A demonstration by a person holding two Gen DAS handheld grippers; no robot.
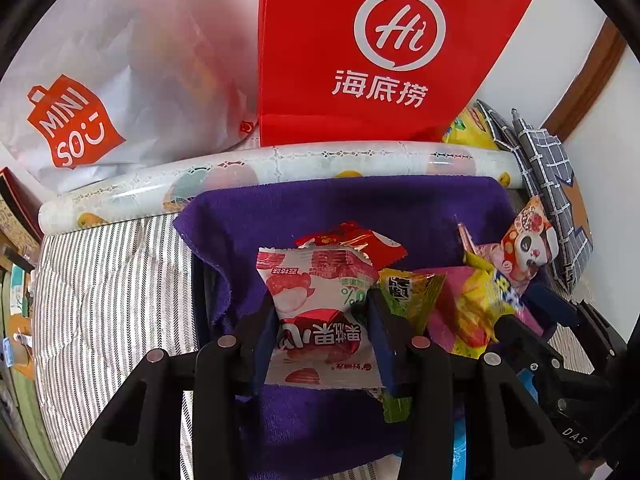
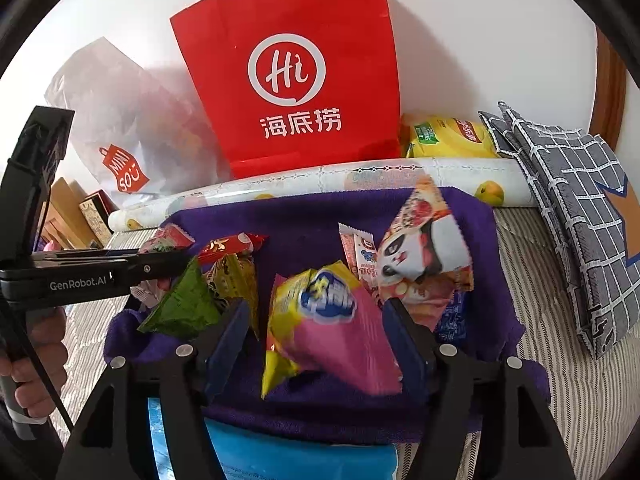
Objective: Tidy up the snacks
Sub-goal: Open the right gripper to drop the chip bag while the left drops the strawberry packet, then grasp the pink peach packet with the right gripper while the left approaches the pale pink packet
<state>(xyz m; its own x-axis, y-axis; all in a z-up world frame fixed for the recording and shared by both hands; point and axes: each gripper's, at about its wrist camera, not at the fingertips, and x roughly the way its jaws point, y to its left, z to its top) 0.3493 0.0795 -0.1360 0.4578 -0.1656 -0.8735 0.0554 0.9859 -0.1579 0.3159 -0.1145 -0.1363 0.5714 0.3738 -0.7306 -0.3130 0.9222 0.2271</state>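
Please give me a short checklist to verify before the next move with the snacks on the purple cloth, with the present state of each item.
1. Left tongs closed on the white and red snack packet: ok, pads press both its sides.
2. Right tongs gripping the pink and yellow packet: not ok, it lies between open pads.
3. Green triangular packet clear of the right tongs: not ok, it lies against the left pad.
4. Snacks lie on the purple cloth: ok.
5. Red paper bag upright: ok.
6. Bag's opening free: cannot tell.
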